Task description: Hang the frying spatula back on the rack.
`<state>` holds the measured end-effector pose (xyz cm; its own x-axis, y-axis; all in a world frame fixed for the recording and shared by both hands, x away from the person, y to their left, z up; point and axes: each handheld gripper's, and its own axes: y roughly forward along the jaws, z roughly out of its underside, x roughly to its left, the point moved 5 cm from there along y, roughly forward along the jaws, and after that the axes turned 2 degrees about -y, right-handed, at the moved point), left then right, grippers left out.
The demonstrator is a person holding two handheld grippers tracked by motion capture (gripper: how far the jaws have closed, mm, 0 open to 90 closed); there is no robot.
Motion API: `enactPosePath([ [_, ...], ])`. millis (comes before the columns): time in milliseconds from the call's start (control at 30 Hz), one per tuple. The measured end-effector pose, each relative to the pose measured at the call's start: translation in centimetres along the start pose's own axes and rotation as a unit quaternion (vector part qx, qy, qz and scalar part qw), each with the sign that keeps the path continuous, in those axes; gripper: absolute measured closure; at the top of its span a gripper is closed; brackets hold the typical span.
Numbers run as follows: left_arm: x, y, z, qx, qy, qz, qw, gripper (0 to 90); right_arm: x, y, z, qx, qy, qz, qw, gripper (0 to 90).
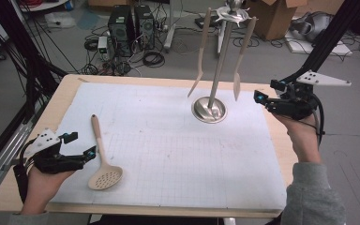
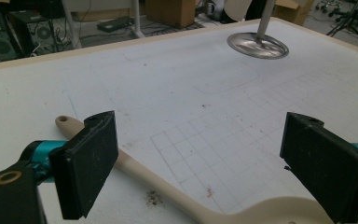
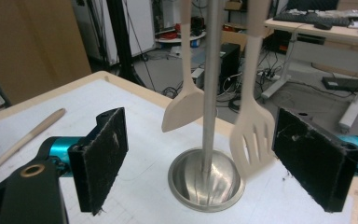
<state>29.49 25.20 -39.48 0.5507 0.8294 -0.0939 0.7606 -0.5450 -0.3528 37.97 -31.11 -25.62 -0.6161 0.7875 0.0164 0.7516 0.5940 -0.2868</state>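
A beige skimmer spoon lies on the white mat at the near left, its perforated bowl toward me. My left gripper rests just left of it, open; in the left gripper view the spoon's handle runs under the left jaw and its bowl lies low between the jaws, untouched. A metal stand at the far right carries a hanging solid spatula and a slotted turner. My right gripper hovers open to the right of the turner, pointing at the stand's pole.
The white gridded mat covers most of the wooden table. On the floor beyond the far edge are computer towers, cables and cardboard boxes. A black frame post slants behind my right hand.
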Motion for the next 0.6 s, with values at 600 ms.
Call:
enactPosePath([
  [600,-0.4,0.0,-0.1,0.000,0.006,-0.001,1.0000,11.9,2.4,0.3,2.5,0.004,-0.010,-0.024,0.9996,17.2],
])
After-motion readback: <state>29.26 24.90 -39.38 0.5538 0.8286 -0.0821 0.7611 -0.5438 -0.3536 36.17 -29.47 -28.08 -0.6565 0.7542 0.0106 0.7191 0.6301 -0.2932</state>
